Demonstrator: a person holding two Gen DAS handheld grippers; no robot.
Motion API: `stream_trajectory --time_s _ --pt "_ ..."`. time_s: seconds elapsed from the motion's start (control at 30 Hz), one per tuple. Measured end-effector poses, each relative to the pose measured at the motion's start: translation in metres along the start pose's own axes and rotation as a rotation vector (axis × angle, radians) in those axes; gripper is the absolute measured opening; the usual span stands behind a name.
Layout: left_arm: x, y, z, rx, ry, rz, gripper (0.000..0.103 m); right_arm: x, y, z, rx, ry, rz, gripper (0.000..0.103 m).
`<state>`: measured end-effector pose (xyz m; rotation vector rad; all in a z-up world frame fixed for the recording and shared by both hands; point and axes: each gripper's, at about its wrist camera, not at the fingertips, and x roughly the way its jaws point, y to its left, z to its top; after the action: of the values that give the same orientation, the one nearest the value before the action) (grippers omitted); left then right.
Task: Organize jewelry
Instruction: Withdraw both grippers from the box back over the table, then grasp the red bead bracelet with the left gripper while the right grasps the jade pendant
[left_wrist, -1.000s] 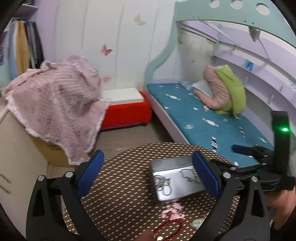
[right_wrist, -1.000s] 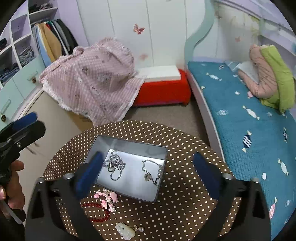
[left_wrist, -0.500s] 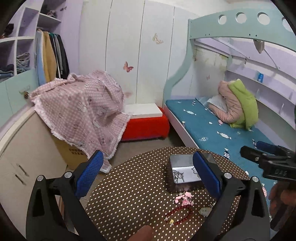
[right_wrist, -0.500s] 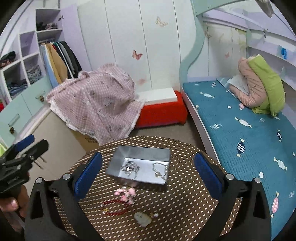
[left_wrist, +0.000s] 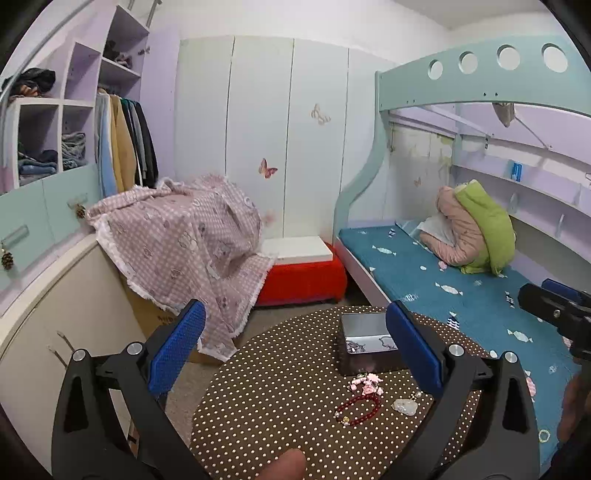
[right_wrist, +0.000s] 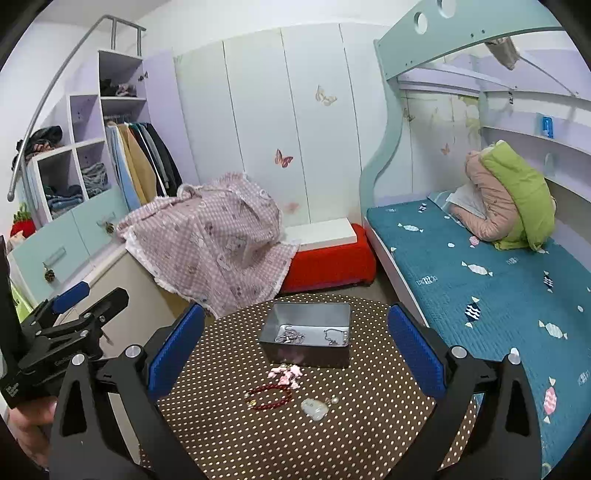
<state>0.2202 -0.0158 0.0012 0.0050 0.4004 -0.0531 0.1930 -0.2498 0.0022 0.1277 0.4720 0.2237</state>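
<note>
blanket: pink checked blanket (right_wrist: 218, 236) draped over a box, at 11 o'clock
bench: red bench (right_wrist: 328, 266) at 12, white board on top
bed: teal bed (right_wrist: 480, 280) at 2, pink and green pillows (right_wrist: 509, 199) piled there
wardrobe: wardrobe (left_wrist: 125, 147) at 10, clothes hanging

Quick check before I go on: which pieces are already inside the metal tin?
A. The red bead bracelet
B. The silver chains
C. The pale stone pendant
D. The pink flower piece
B: the silver chains lie inside the metal tin, while the red bead bracelet, the pink flower piece and the pale stone pendant lie outside it on the polka-dot table.
</note>
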Motion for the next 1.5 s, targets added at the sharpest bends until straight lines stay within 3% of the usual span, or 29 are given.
stream_trajectory --time_s 0.33,0.7,0.97,1.3,1.5 --pt "-0.040 0.006 -0.027 -0.023 -0.019 0.015 0.098 -0.032 0.004 -0.030 -0.013 -0.051 -0.103 0.096" --pt "-0.027 0.007 -0.061 -0.033 0.066 -0.017 0.098 -0.020 -0.005 -0.062 0.019 0.029 -0.103 0.096" --pt "0.023 -0.005 -0.095 0.013 0.205 -0.021 0.098 0.003 -0.016 -0.074 0.032 0.104 -0.128 0.096" --pt "0.121 -0.025 -0.141 0.069 0.399 -0.037 0.098 0.045 -0.036 -0.095 0.050 0.236 -0.142 0.096" --pt "0.165 -0.037 -0.157 0.092 0.474 -0.045 0.097 0.066 -0.047 -0.104 0.067 0.294 -0.137 0.096"
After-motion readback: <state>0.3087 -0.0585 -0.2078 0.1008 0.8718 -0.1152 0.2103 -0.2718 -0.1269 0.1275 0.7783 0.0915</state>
